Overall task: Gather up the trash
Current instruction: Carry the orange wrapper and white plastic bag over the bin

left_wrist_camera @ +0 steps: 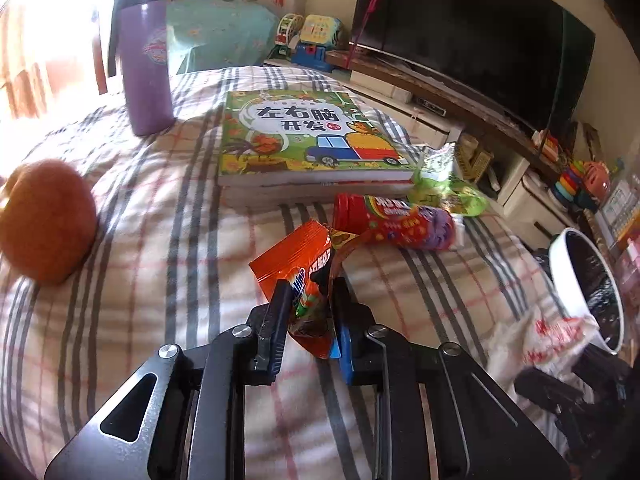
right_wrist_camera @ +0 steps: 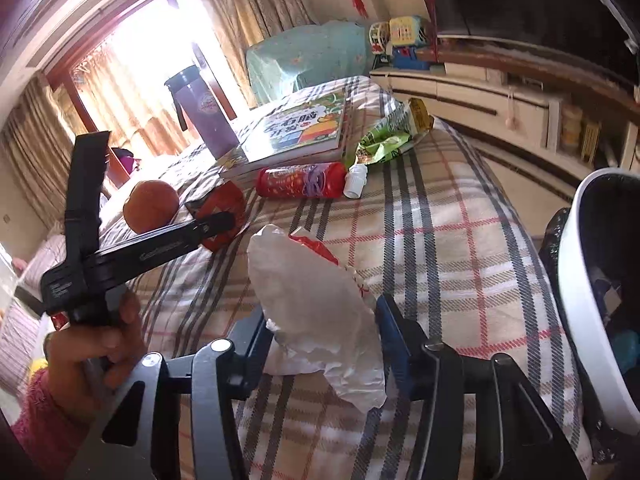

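My left gripper [left_wrist_camera: 310, 296] is shut on an orange snack wrapper [left_wrist_camera: 296, 264] and holds it just above the plaid bedspread [left_wrist_camera: 160, 208]. My right gripper [right_wrist_camera: 324, 316] is closed on a crumpled white plastic bag [right_wrist_camera: 316, 300] with red print, near the bed's right edge. A red candy tube [left_wrist_camera: 394, 222] and a green snack packet [left_wrist_camera: 444, 184] lie beyond the wrapper, next to the books. A white trash bin [right_wrist_camera: 580, 300] with a black liner stands right of the bed. The left gripper also shows in the right wrist view [right_wrist_camera: 224, 216].
A stack of children's books [left_wrist_camera: 308, 140], a purple bottle [left_wrist_camera: 146, 68] and an orange [left_wrist_camera: 44, 220] rest on the bed. A small white bottle [right_wrist_camera: 356, 180] lies by the tube. A TV and cabinet with toys run along the right.
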`<move>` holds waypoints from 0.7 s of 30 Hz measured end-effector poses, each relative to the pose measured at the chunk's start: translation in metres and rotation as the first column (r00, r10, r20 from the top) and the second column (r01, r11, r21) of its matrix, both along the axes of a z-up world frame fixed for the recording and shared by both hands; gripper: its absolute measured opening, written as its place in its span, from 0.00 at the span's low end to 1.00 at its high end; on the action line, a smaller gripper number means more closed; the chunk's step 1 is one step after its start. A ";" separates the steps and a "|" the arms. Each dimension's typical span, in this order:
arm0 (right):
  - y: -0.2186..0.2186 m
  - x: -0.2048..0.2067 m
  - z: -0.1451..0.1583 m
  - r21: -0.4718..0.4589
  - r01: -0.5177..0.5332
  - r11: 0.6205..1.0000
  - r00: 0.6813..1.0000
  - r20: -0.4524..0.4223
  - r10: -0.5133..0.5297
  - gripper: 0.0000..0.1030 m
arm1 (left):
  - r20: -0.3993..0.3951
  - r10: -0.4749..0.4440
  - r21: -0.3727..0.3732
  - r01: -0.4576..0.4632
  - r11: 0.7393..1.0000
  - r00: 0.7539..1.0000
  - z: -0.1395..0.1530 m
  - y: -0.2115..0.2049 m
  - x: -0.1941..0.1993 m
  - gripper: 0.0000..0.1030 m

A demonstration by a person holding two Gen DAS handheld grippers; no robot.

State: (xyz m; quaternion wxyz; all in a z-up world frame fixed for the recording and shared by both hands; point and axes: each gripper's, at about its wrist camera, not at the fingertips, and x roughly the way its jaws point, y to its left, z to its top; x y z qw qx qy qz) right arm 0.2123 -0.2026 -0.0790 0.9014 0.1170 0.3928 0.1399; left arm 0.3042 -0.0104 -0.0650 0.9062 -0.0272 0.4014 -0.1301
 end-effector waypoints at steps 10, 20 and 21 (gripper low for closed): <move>-0.018 -0.035 0.010 0.046 0.016 0.999 0.999 0.042 -0.017 0.46 | -0.002 -0.007 -0.052 0.007 0.999 1.000 0.011 -0.011 -0.102 0.18; -0.057 -0.075 0.031 0.059 0.057 0.997 0.994 0.095 -0.063 0.46 | 0.034 -0.054 -0.053 0.056 0.997 0.998 0.025 -0.056 -0.157 0.18; -0.061 -0.078 0.033 0.060 0.063 0.996 0.993 0.098 -0.069 0.46 | 0.038 -0.057 -0.050 0.059 0.997 0.998 0.026 -0.059 -0.158 0.18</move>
